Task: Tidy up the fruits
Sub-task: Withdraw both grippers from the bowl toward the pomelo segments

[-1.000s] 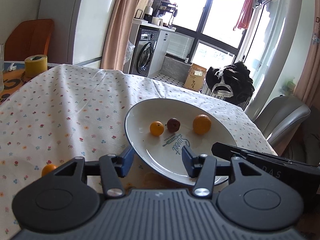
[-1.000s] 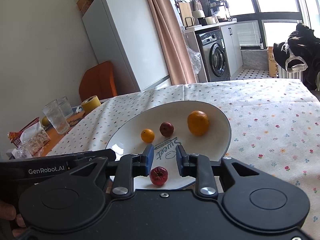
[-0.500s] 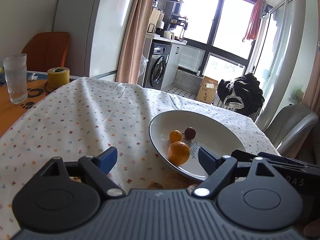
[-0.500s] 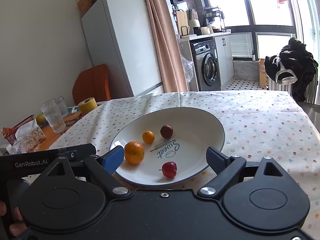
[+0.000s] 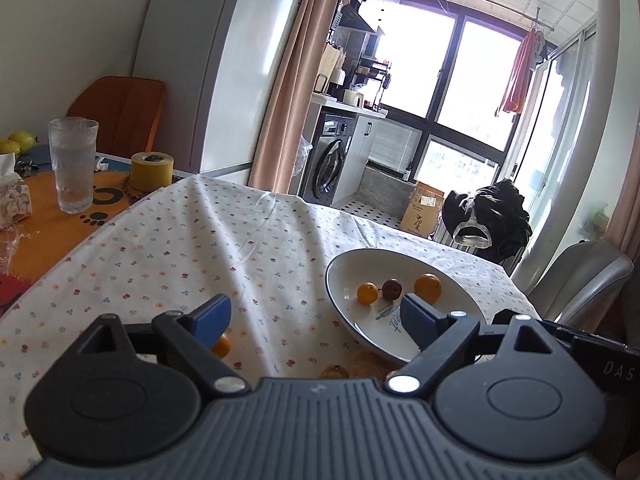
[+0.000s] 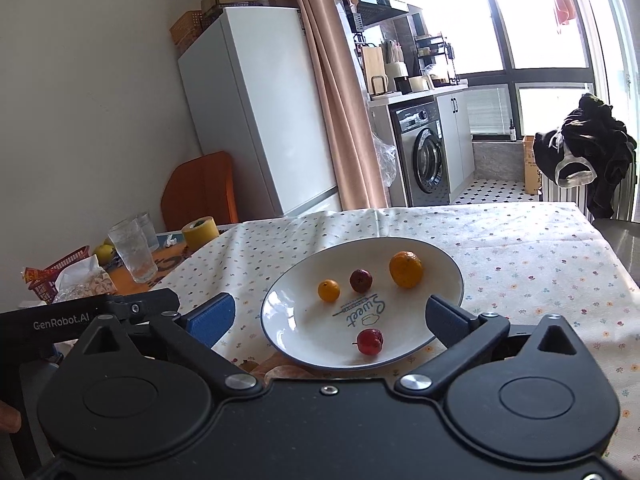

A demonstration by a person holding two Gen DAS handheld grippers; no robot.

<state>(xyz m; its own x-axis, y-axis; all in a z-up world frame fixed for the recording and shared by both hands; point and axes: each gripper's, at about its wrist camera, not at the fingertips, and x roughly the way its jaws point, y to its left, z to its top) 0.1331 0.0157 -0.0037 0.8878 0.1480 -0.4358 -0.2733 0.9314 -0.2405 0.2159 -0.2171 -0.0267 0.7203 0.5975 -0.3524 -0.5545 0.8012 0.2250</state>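
Left gripper (image 5: 316,316): jaws wide apart, empty. A loose orange (image 5: 221,346) lies on the cloth (image 5: 168,248) directly below its left finger, partly hidden, with another fruit (image 5: 335,371) just short of the plate (image 5: 340,304); this gripper is nearer to both. Right gripper (image 6: 330,316): jaws wide apart, empty, facing the plate. The plate holds a small orange (image 6: 329,290), dark fruit (image 6: 361,280), large orange (image 6: 406,269) and red fruit (image 6: 370,341). All are round and smooth.
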